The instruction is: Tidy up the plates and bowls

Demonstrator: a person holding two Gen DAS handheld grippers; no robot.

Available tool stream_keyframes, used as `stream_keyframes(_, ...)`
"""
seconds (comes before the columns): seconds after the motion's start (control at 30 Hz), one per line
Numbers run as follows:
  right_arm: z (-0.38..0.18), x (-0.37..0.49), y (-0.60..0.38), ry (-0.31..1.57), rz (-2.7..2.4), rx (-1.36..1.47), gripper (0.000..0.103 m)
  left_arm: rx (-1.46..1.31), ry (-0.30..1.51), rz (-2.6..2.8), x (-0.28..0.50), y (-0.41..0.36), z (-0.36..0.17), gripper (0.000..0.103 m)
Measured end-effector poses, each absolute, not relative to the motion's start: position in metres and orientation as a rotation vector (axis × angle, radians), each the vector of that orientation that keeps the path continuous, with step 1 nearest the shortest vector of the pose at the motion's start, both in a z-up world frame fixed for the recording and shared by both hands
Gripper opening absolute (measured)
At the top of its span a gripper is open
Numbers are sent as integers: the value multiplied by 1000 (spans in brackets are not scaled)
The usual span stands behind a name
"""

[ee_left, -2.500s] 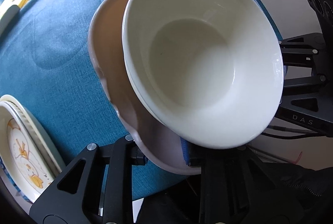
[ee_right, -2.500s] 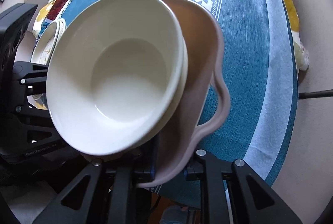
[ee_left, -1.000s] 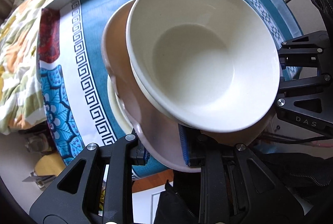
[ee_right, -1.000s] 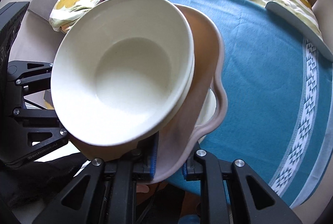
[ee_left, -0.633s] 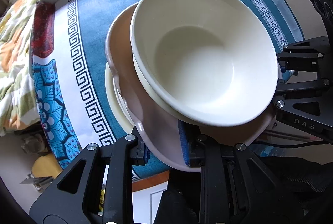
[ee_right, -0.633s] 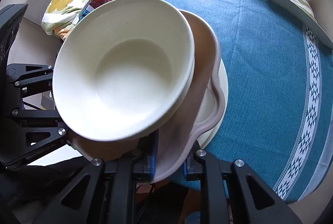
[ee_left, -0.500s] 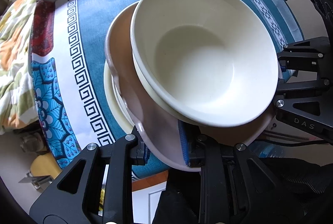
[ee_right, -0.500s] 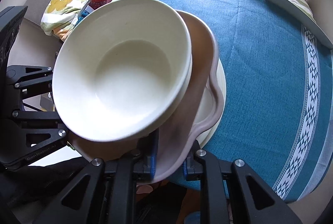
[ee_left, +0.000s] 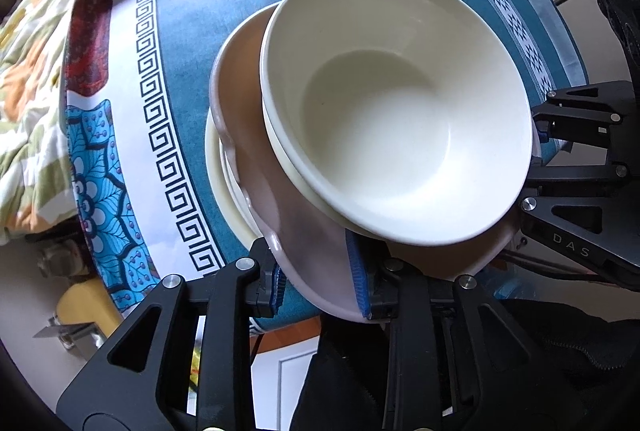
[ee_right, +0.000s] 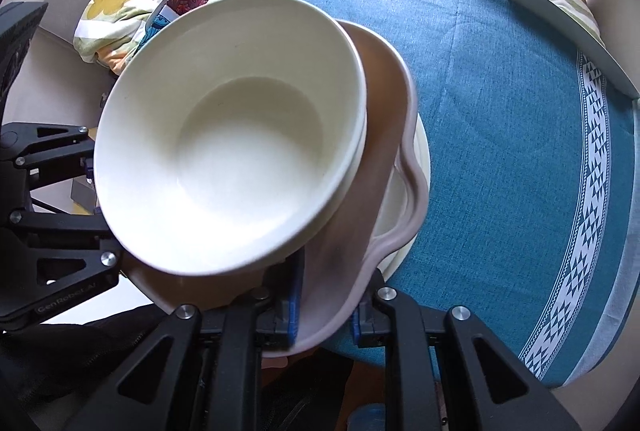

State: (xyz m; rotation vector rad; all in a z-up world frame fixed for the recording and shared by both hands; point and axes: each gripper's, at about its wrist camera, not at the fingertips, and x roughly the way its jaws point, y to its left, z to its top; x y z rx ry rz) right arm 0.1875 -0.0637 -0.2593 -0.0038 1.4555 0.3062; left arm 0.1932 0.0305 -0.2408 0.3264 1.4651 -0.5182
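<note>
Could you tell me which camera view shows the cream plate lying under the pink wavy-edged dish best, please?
The left wrist view: the cream plate shows as a long crescent beside the pink wavy-edged dish. The right wrist view shows only a narrower sliver.

Blue tablecloth [ee_right: 500,135], floral quilt [ee_left: 28,43], daylight.

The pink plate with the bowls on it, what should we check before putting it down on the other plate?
1. Left tongs pinching the pink plate rim: ok.
2. Right tongs pinching the opposite rim: ok.
3. White bowls nested and seated on the pink plate: ok.
4. Cream plate lies under the pink plate, on the blue tablecloth: ok.
5. Pink plate centred over the cream plate: cannot tell.
6. Pink plate touching it yet: cannot tell.
</note>
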Motion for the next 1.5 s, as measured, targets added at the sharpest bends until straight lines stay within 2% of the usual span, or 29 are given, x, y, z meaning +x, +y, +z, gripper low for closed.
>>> stream_keyframes(0.23, -264, 188, -58, 1472, 295, 7, 17, 370, 1450, -506, 189, 29, -235, 30)
stream_keyframes(0.3, -264, 189, -58, 1483, 292, 17, 21, 378, 1448, -509, 188, 28, -234, 33)
stream_keyframes(0.37, -262, 189, -56, 1483, 286, 23, 23, 388, 1444, -511, 188, 28, -231, 37)
stream_keyframes(0.43, -261, 188, -53, 1478, 276, 12, 24, 396, 1435, -513, 187, 27, -229, 51)
stream_keyframes(0.5, -258, 187, -51, 1470, 265, -4, 25, 395, 1424, -515, 185, 26, -227, 55)
stream_keyframes(0.57, -255, 185, -50, 1460, 253, -18, 28, 393, 1418, -520, 184, 26, -225, 55)
stream_keyframes(0.67, -249, 182, -51, 1450, 237, -35, 43, 396, 1407, -525, 181, 28, -222, 55)
stream_keyframes(1.0, -219, 159, -64, 1372, 200, 18, 44, 391, 1339, -515, 161, 36, -192, 55)
stream_keyframes(1.13, -188, 137, -72, 1274, 199, 36, 44, 321, 1246, -463, 139, 45, -154, 55)
stream_keyframes(1.37, -99, 78, -89, 998, 161, 71, 44, 143, 950, -341, 78, 55, -59, 56)
stream_keyframes(1.4, -87, 67, -91, 959, 148, 75, 48, 121, 908, -325, 68, 57, -48, 59)
stream_keyframes(1.43, -74, 56, -94, 917, 134, 79, 53, 103, 862, -309, 56, 58, -36, 69)
stream_keyframes(1.47, -61, 43, -97, 872, 113, 82, 66, 87, 810, -291, 45, 59, -25, 75)
stream_keyframes(1.5, -50, 33, -99, 836, 94, 84, 80, 73, 756, -271, 33, 60, -14, 87)
